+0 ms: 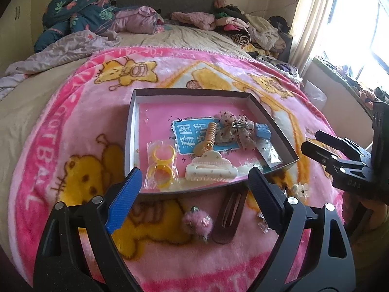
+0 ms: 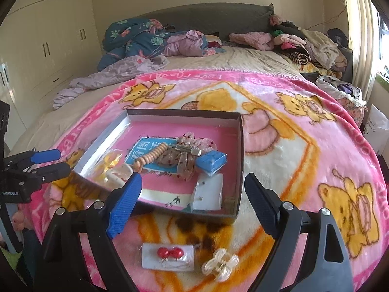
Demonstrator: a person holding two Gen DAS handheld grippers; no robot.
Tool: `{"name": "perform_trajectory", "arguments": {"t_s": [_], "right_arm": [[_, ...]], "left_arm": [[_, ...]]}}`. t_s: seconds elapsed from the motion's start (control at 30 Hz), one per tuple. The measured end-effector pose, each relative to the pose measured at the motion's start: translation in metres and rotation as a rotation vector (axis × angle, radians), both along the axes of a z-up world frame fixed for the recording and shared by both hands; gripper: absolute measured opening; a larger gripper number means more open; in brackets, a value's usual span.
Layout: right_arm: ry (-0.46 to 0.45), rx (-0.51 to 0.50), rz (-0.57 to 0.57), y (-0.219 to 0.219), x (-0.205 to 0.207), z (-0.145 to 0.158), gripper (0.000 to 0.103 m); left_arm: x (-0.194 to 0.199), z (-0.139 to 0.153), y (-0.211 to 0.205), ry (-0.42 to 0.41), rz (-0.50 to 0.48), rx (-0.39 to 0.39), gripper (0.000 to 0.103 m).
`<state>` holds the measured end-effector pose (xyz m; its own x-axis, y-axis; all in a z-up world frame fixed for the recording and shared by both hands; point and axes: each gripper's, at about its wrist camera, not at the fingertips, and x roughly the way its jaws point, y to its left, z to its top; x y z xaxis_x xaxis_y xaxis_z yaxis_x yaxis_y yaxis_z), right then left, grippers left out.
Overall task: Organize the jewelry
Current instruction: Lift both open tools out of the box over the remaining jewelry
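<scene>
Red bead earrings (image 2: 170, 253) on their white card lay nearest us; our left tongs (image 1: 194, 194) and right tongs (image 2: 192, 194) gaped empty.

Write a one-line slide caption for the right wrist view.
Open right gripper hovers over the jewelry box on a pink blanket; red earrings wait outside.

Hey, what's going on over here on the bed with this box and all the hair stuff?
A person with a gripper in each hand is sorting jewelry and hair accessories into a shallow box on the pink blanket. Both the left gripper and right gripper are open and empty. The box already holds a cream claw clip, yellow rings and a bow clip. A brown snap clip, pink pompom, red earrings and a clear claw clip remain outside.
</scene>
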<state>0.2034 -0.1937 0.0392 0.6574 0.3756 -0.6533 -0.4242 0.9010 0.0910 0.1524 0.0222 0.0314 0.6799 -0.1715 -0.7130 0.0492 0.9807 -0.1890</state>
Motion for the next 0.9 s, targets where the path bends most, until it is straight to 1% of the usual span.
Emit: {"name": "perform_trajectory", "arguments": {"t_s": [0.5, 0.9], "right_arm": [[-0.015, -0.008, 0.02, 0.001, -0.038, 0.006, 0.084], [-0.016, -0.013, 0.045, 0.003, -0.064, 0.005, 0.084]], "left_arm": [[-0.032, 0.003, 0.0, -0.029, 0.003, -0.009, 0.08], [-0.055, -0.005, -0.001, -0.016, 0.009, 0.003, 0.081]]}}
